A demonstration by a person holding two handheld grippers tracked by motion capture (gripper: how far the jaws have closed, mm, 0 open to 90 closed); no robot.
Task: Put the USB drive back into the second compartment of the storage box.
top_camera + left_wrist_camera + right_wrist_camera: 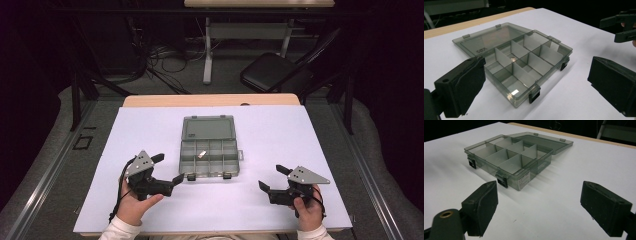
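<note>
At the near edge of the table (280,125), the left gripper (169,169) sits at about 7 o'clock from the box (208,152) and the right gripper (272,177) at about 4 o'clock, each held in a hand (135,204) resting on the white sheet. Both grippers are released, jaws spread wide with nothing between them. One jaw tip of the left gripper lies just beside the box's near left corner, though I cannot tell whether it touches; the right gripper is well apart from the box. The box lies near the table's middle, open, its lid (208,128) folded flat toward 12 o'clock. Two black latches (534,95) hang on the front wall. Dividers split the tray into compartments, and a small pale piece (513,59) lies in one near the middle. Beyond the table, at 1 o'clock, stands a chair (272,72).
</note>
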